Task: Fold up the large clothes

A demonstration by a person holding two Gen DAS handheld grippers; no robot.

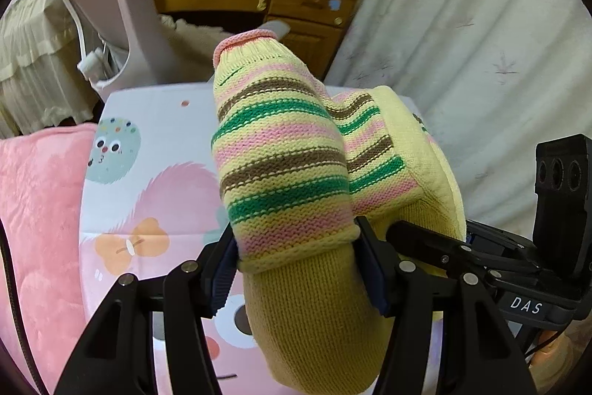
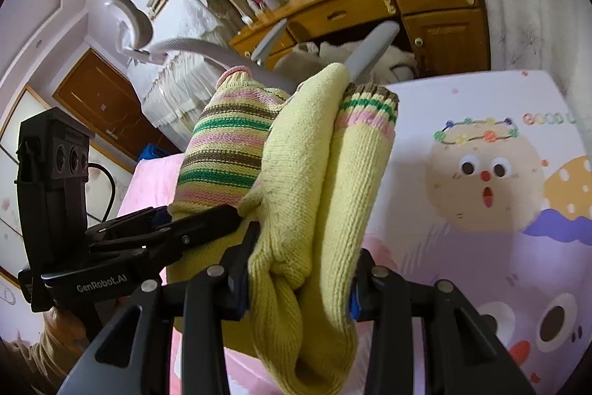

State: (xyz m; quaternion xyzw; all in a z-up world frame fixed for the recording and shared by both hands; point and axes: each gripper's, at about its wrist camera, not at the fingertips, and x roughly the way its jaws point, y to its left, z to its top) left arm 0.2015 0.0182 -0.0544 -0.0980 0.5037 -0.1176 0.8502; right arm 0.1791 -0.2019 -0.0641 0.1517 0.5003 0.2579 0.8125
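Hanging between both grippers, the sweater [image 1: 281,150] is running toward 12 o'clock over the bed [image 1: 155,143], with the left gripper [image 1: 296,269] and right gripper [image 2: 299,287] side by side, jaws clamping its bunched knit.

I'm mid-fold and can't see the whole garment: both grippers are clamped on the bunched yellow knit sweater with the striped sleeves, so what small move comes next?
Probably spread the two grippers apart sideways. The left gripper and right gripper each pinch a thick wad of the yellow knit sweater close together, off the cartoon-print sheet, with a striped sleeve flopped over. Tension would open it before laying it down.
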